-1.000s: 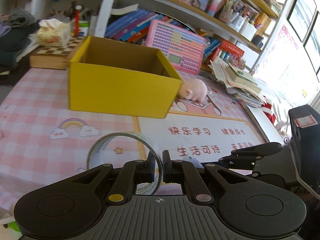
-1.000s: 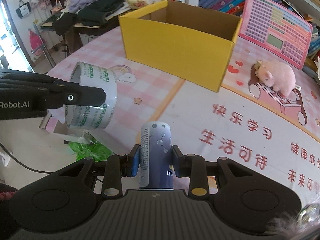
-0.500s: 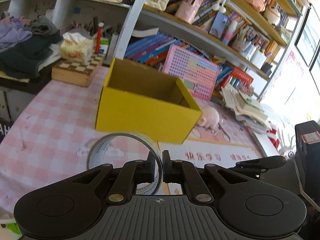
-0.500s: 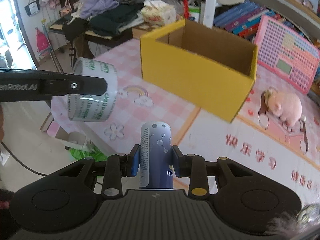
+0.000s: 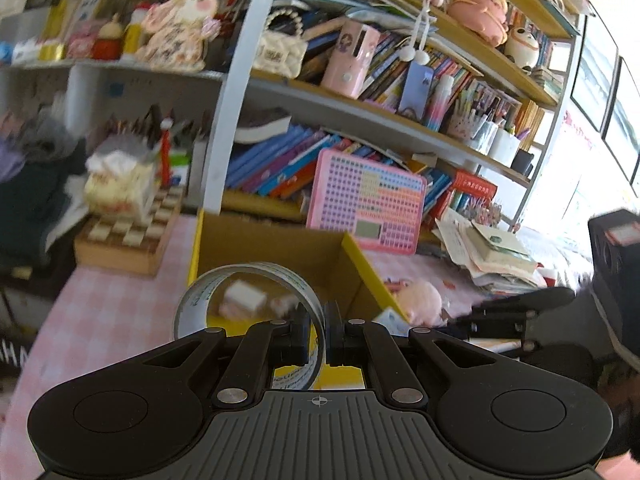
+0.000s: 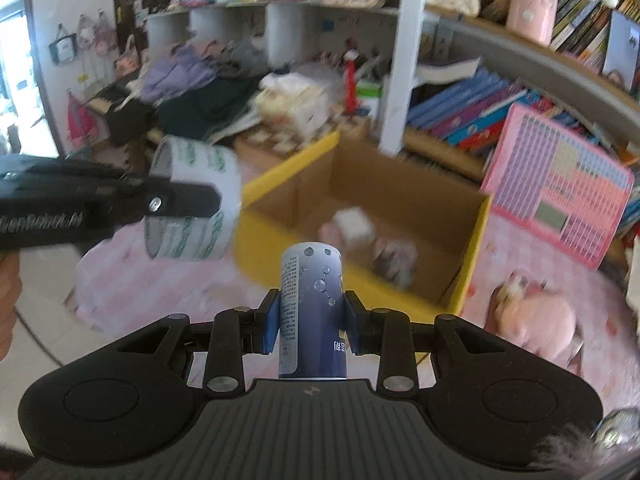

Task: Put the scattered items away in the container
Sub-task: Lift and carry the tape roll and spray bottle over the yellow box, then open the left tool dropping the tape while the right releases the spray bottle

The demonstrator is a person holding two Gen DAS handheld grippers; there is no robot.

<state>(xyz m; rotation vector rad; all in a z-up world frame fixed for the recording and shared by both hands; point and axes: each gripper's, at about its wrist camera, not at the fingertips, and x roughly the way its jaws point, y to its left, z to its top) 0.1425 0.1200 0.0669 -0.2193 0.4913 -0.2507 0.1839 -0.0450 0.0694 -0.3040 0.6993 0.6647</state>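
tape roll (image 5: 248, 304) pinched, can (image 6: 312, 312) clamped

Clear tape roll (image 5: 248, 304) with green print, held edge-on, its band pinched. Dark blue can (image 6: 312, 312) held upright. Yellow box (image 6: 472, 256), open-topped, cardboard inside, holds a few blurred small items.

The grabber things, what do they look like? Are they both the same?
Nearly. Both are black plastic with a ribbed grey base, round side bulges and silver screws. The left gripper has black pads, the right gripper has blue ones. White lettering runs along the left one's side.
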